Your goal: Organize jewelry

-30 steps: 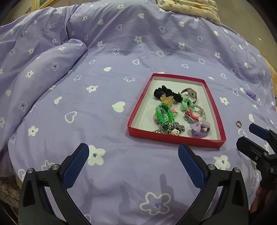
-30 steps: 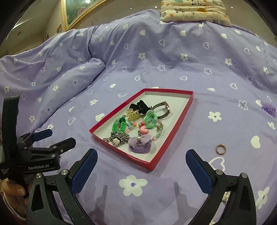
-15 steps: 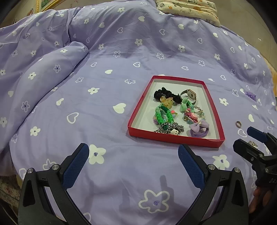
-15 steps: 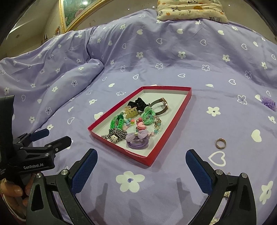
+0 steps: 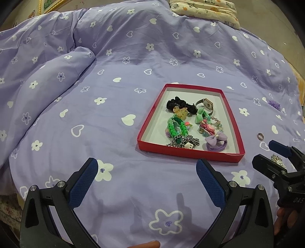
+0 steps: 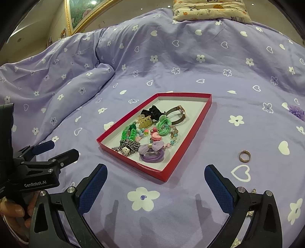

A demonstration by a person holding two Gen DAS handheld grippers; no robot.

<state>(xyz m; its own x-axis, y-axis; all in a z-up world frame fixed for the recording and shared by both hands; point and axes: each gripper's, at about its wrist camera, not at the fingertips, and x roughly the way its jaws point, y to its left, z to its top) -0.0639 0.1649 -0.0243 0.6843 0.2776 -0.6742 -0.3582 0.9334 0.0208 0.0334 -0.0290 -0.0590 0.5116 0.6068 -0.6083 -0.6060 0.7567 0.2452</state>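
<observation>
Both grippers, left gripper (image 5: 146,177) and right gripper (image 6: 155,181), gape empty; the ring (image 6: 244,156), right of the red tray (image 6: 190,145), looks light, hard and slippery on soft bedding, so pinch across its band.

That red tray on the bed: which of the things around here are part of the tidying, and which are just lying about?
Part of the job:
- red tray holding hair ties, bracelets and a watch
- loose ring on the bedspread, outside the tray
- purple flower piece, also outside
- both hand-held grippers, left and right, open

Just lying about:
- patterned pillow
- framed picture
</observation>
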